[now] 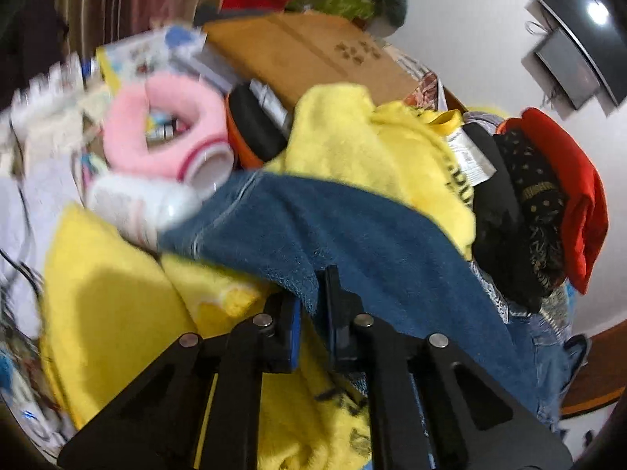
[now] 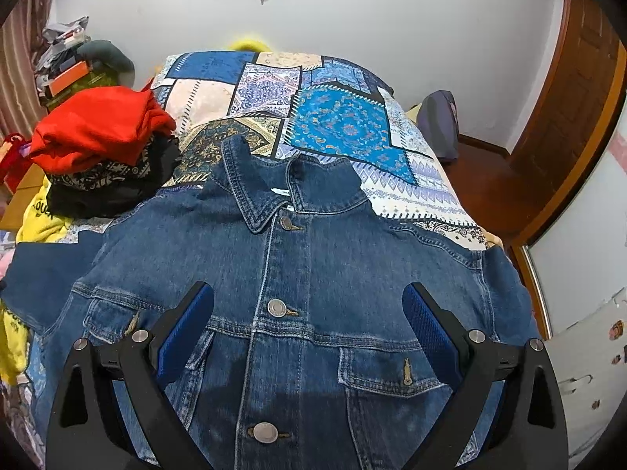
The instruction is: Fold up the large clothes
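1. The right wrist view looks down on a denim jacket (image 2: 298, 274) laid flat and face up on a patchwork bedspread (image 2: 333, 117). It fills the lower half of the frame, collar toward the top centre, front buttoned, both chest pockets showing.

2. The right gripper (image 2: 307, 329) hovers over the jacket's chest with its blue-padded fingers spread wide. It holds nothing, and no fabric lies between them.

3. The left wrist view is blurred. The left gripper (image 1: 313, 313), at lower centre, has its fingers pinched nearly together on the edge of a fold of blue denim, which I judge to be the jacket's sleeve (image 1: 352, 235). The sleeve runs from the fingers up toward the middle of the frame.

4. In my judgement, the folding is only beginning. The body is spread out and no fold shows in it. One sleeve is gripped, probably to be drawn across. The other sleeve and the body folds remain.

5. A stack of clothes with a red garment (image 2: 98, 129) on top sits at the left edge of the right wrist view. Whether these are finished folds I cannot tell.

6. Hard to make out:
   - The jacket's hem is cut off at the bottom of the frame.
   - Both sleeve ends lie outside the right wrist view.
   - Yellow fleece fabric (image 1: 372, 141) lies under and behind the sleeve. Its shape is unclear.
   - The clutter at upper left of the left wrist view, including a pink fuzzy item (image 1: 168, 133), is smeared by motion.
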Demonstrator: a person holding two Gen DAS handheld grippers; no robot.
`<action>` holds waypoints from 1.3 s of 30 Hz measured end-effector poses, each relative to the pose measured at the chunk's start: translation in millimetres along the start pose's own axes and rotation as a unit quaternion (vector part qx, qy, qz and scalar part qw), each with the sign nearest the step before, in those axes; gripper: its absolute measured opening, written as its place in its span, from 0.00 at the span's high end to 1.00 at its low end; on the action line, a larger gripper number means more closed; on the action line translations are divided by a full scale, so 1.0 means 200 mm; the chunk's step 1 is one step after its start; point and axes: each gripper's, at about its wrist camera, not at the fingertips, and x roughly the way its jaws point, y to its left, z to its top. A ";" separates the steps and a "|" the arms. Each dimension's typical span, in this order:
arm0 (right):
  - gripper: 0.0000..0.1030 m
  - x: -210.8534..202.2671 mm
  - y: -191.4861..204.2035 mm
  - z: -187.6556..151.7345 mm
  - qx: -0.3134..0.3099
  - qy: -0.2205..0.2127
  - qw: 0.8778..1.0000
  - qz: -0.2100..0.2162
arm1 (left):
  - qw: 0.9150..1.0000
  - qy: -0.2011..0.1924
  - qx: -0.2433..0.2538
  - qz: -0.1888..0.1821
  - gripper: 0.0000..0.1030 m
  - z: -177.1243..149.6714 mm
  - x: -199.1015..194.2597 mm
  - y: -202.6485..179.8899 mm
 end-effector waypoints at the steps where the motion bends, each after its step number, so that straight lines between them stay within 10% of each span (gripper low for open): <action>1: 0.07 0.00 -0.01 0.00 0.000 -0.002 1.000 0.000 | 1.000 -0.009 0.007 -0.001 0.91 0.01 -0.03 -0.02; 8: 0.07 -0.06 -0.06 0.00 0.004 -0.021 1.000 0.010 | 0.993 -0.071 0.074 -0.056 0.92 0.09 -0.32 -0.36; 16: 0.07 -0.10 -0.18 0.01 0.030 -0.039 0.999 0.023 | 0.966 -0.113 0.163 -0.164 0.95 0.02 -0.64 -0.94; 26: 0.07 -0.15 -0.31 -0.03 0.047 -0.049 0.998 0.010 | 0.908 -0.096 0.291 -0.284 0.95 -0.32 -0.85 -1.74; 39: 0.07 -0.15 -0.50 -0.16 0.089 -0.041 0.995 0.002 | 0.830 0.048 0.476 -0.286 0.95 -1.17 -0.69 -2.42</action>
